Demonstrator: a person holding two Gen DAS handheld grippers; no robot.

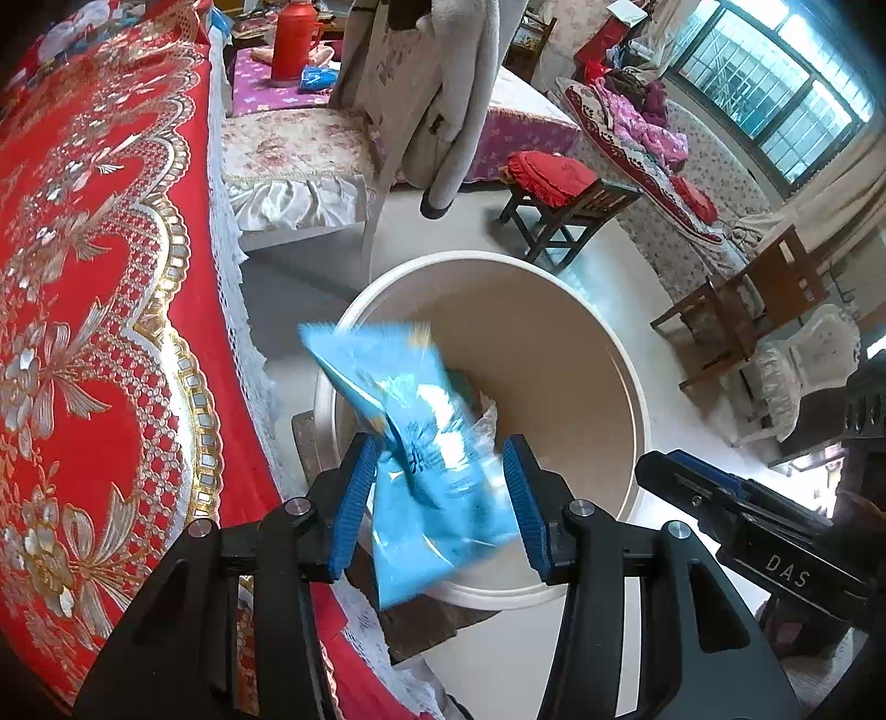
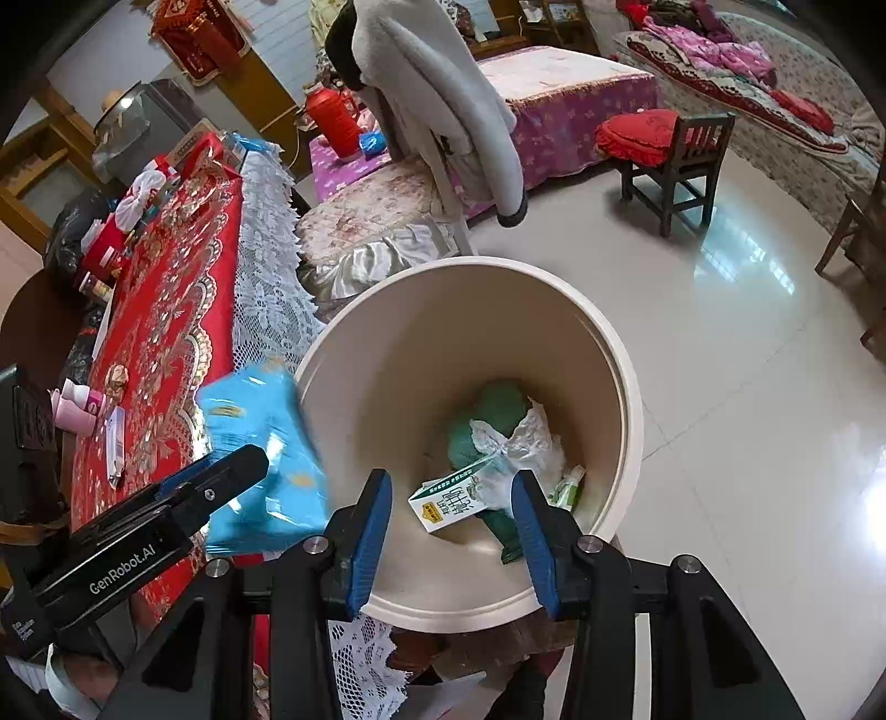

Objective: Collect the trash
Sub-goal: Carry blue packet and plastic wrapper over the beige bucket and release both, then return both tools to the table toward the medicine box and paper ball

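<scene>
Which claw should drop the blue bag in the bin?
Left. The left claw has the blue bag between its pads, above the bin. The right claw is open and empty.

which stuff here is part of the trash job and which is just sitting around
In the job:
- blue packet, blurred, between the left gripper's open jaws
- cream bin
- milk carton and crumpled wrapper already in the bin
- right gripper, open and empty over the bin

Just lying about:
- red thermos
- stool with red cushion
- pink bottles on the red tablecloth
</scene>
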